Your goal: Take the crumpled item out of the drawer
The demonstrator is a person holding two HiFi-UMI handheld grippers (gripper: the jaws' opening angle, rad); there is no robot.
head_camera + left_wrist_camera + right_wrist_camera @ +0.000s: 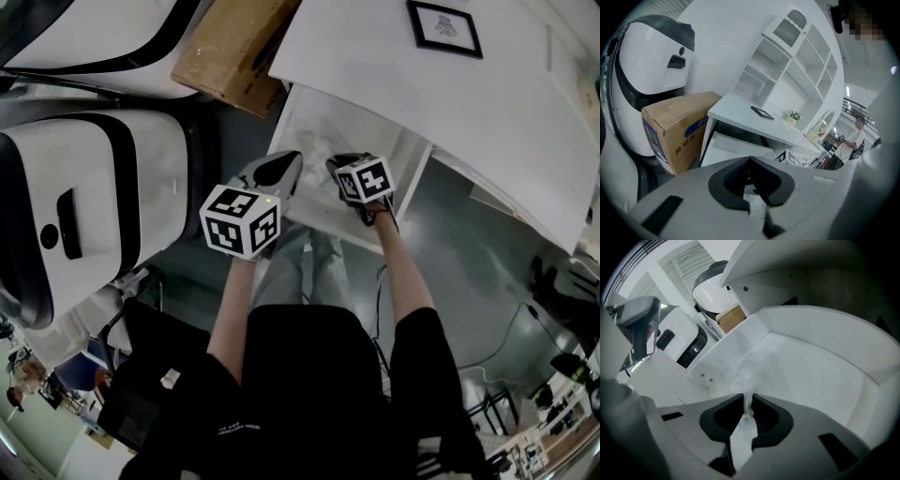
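Head view: the left gripper (289,164), grey with a black-and-white marker cube, hangs at the front edge of the open white drawer (361,131) under the white desk (450,103). The right gripper (336,167) reaches down into the drawer beside it, at the crumpled white item (317,148), a thin, paper-like wad that lies inside the drawer near its front. A small black-framed picture (444,25) lies flat on the desk. A brown cardboard box (234,52) stands to the left of the desk, and a large rounded white-and-black machine (84,197) stands further left.

Left gripper view: the left gripper (750,159) has its dark pads brought together at the tips, with nothing caught between them. Beyond it are the cardboard box (677,129), the desk (754,119) with the drawer (726,145) pulled out below it, a white shelf unit (792,61) above, and a small potted plant (793,115) on the desk.

Right gripper view: the right gripper (749,401) has its jaws closed on the crumpled white item (744,380), which is pinched between the pads. Part of it reaches forward over the drawer floor, blurred. The drawer's white wall (820,329) curves around behind it.
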